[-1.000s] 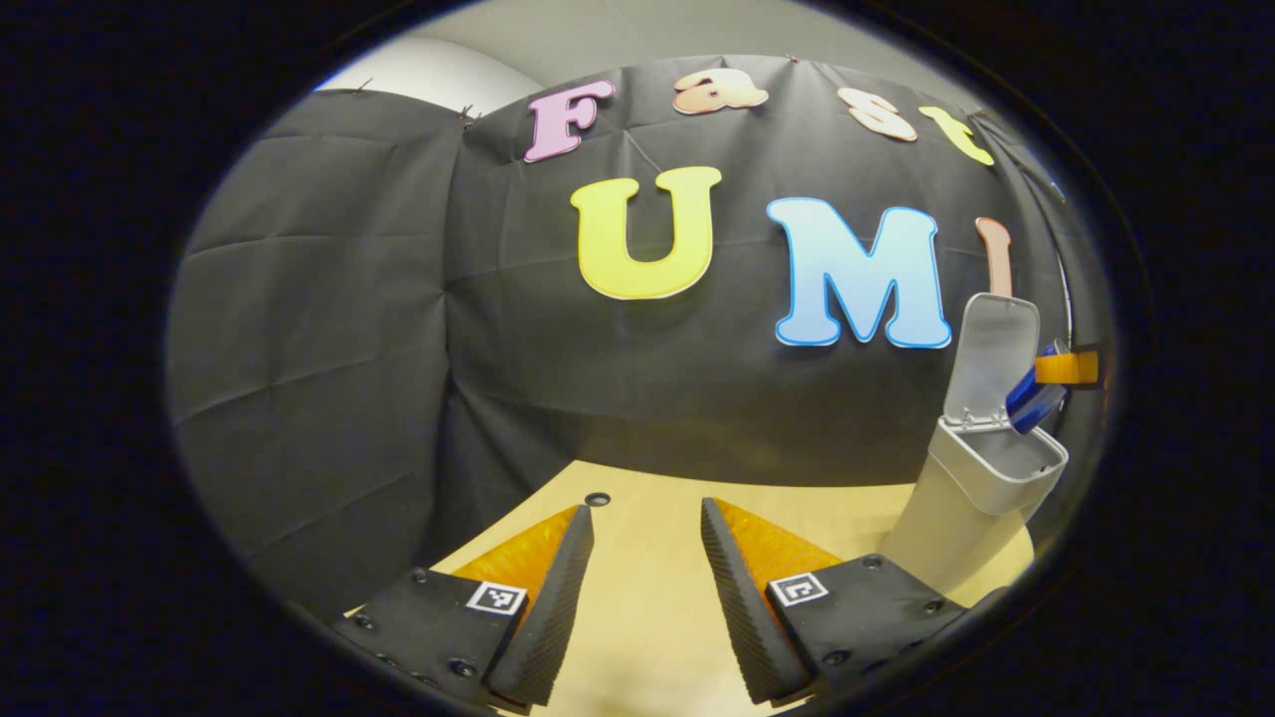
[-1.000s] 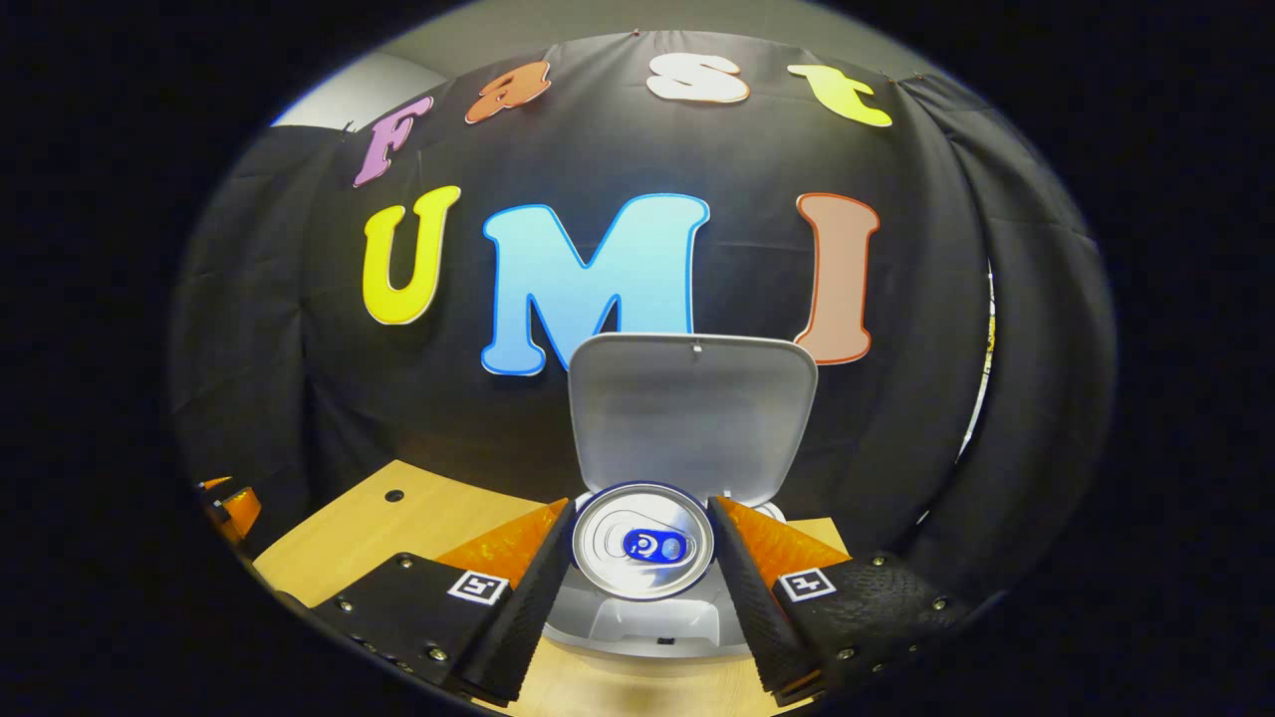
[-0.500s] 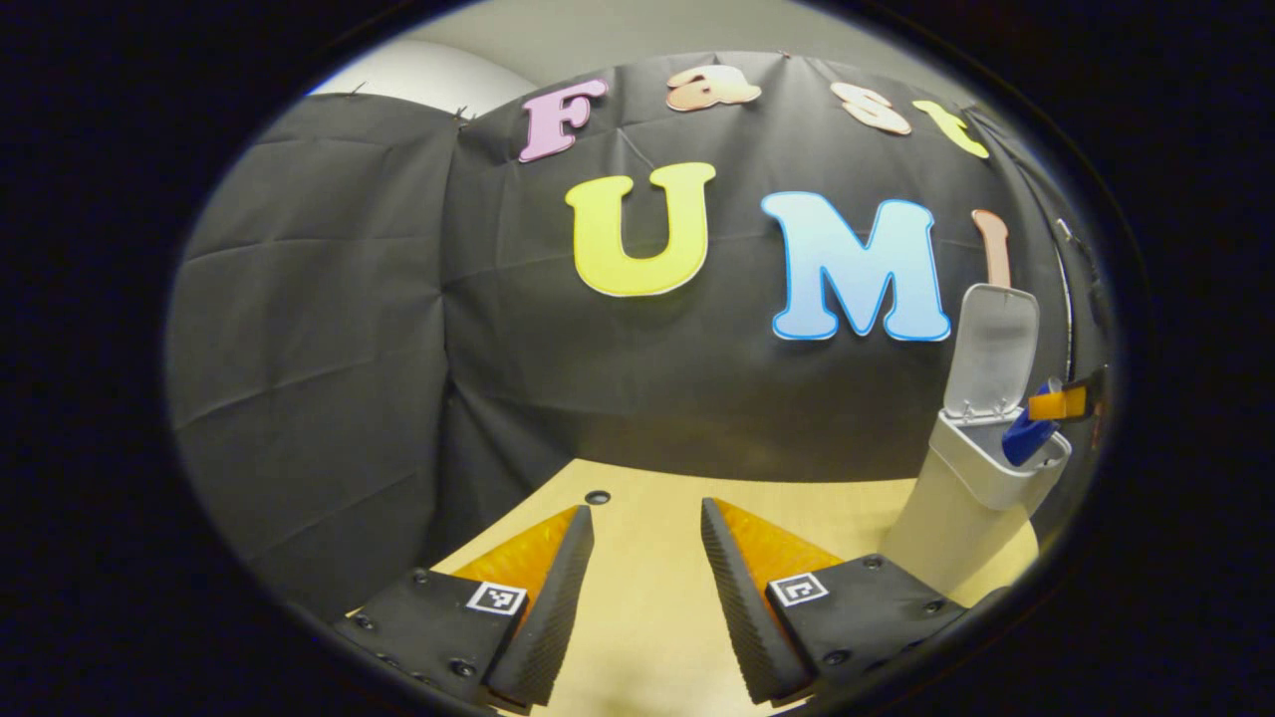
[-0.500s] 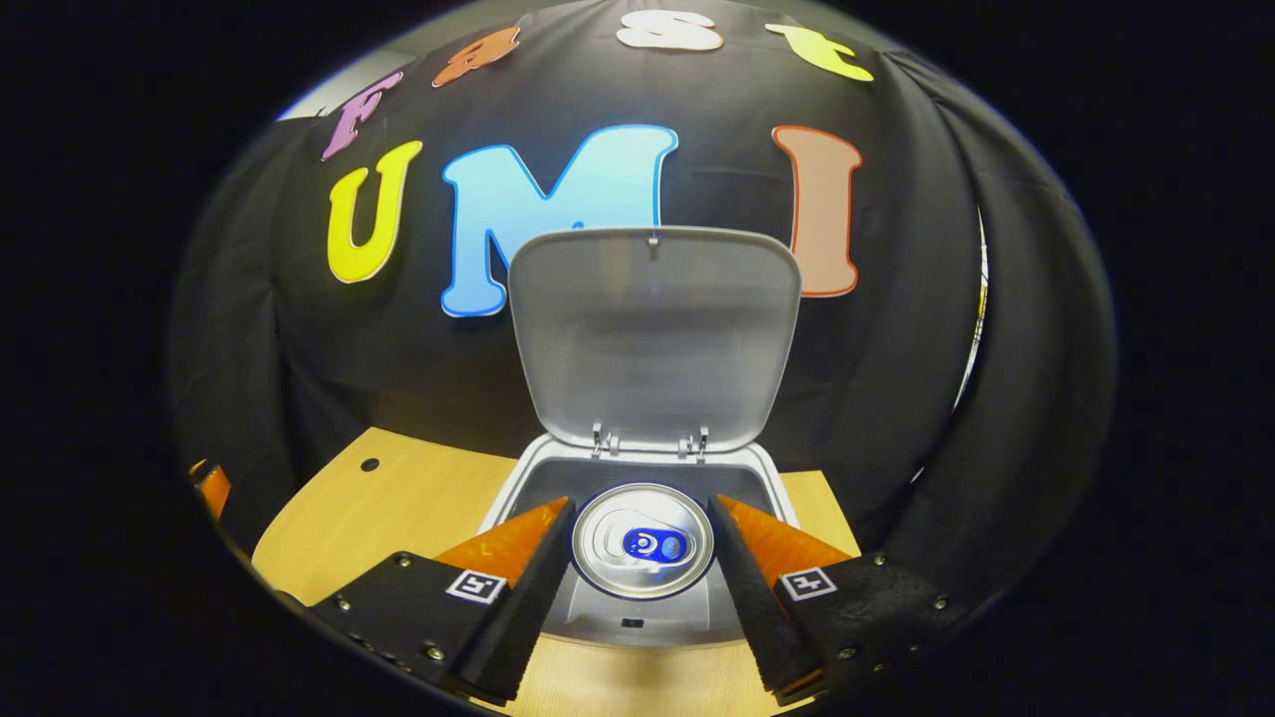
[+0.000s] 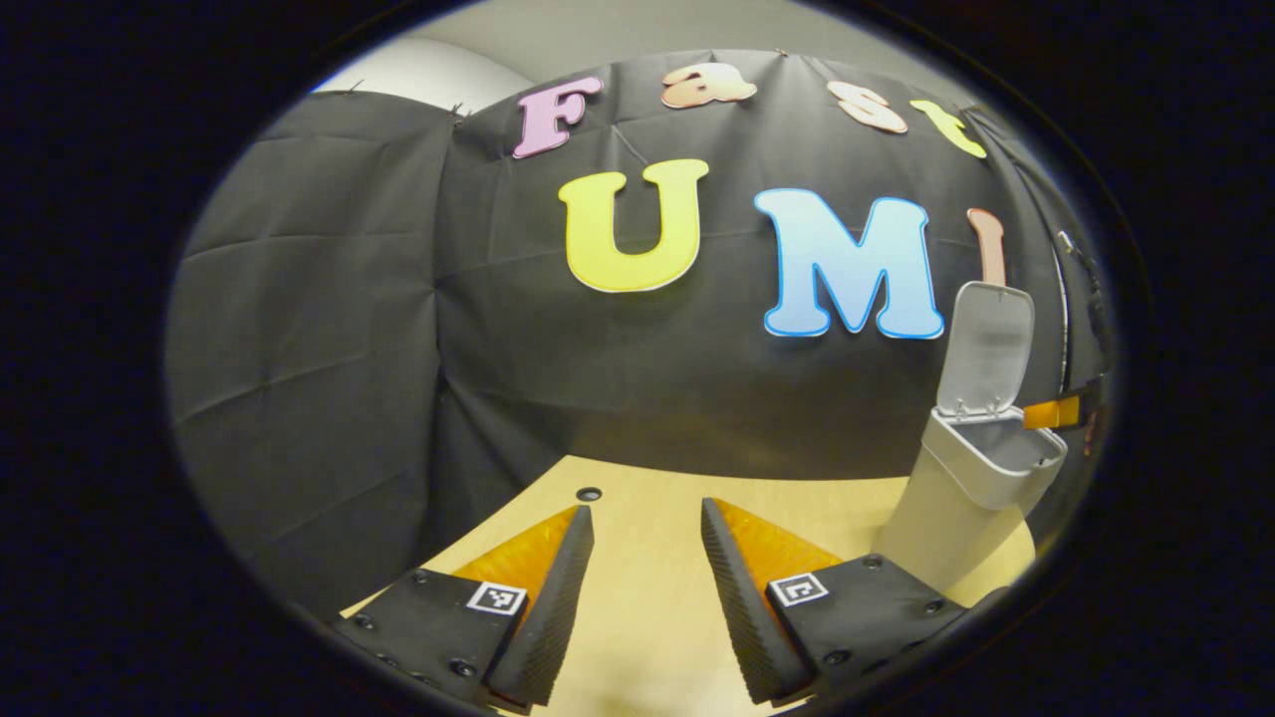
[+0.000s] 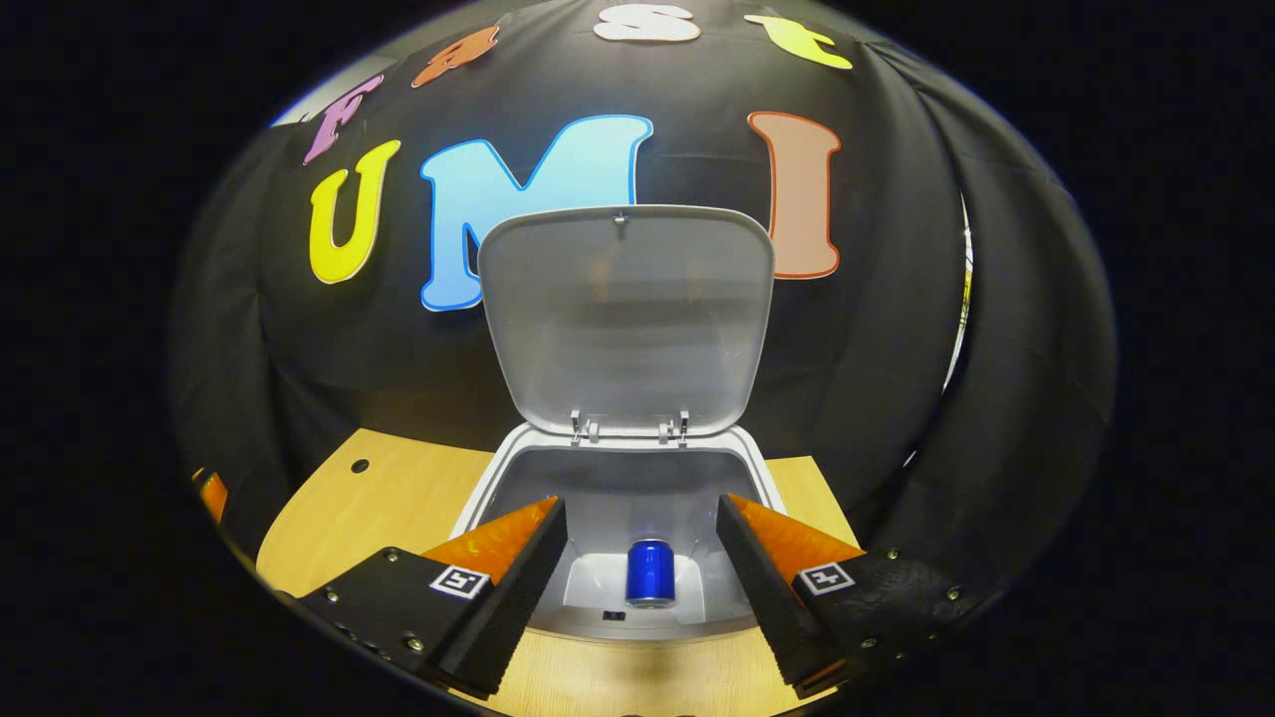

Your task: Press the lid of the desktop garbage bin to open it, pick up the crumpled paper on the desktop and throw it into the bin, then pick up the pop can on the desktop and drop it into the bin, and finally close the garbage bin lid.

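On the pale wooden desk [image 6: 398, 508] the grey plastic bin [image 6: 518, 468] stood with its hinged lid [image 6: 626, 319] propped upright, leaving the mouth free. We held the right gripper [image 6: 642, 558] above it, jaws released, the blue pop can [image 6: 649, 573] lying inside. Our left gripper [image 5: 642, 588] waited apart, jaws spread, holding nothing

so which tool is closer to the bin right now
Right. The right tool hangs open just above the bin mouth, with the can down inside. The left tool is off to the side over the table, with the bin at its far right.
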A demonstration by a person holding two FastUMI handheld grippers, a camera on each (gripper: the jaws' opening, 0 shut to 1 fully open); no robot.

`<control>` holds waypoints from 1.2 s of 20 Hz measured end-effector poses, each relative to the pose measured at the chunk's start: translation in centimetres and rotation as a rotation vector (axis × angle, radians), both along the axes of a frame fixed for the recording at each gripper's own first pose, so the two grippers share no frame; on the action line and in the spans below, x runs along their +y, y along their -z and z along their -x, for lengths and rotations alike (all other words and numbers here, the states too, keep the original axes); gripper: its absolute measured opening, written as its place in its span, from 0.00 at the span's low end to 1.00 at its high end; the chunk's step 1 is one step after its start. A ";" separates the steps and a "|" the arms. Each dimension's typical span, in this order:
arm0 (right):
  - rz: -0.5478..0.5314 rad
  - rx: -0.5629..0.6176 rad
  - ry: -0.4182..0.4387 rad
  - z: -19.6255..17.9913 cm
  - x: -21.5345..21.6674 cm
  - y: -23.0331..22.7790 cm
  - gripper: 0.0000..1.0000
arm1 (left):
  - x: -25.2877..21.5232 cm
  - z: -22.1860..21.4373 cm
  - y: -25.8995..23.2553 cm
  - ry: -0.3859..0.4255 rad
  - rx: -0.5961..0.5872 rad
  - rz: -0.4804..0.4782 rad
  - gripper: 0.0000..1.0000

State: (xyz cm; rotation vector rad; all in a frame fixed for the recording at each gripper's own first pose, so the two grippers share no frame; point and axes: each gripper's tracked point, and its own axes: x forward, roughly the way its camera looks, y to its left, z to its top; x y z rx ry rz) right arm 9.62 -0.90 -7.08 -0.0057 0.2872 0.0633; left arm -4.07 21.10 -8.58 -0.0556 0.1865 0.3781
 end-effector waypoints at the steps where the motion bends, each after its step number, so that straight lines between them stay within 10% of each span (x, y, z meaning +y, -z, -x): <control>1: -0.001 -0.002 0.000 0.1 -0.1 -0.2 0.97 | 0.0 0.0 -0.1 0.003 0.001 0.001 0.81; 24: -0.030 -0.347 0.002 -3.2 1.3 -18.9 0.96 | 1.4 2.2 1.1 -0.026 0.019 0.014 0.74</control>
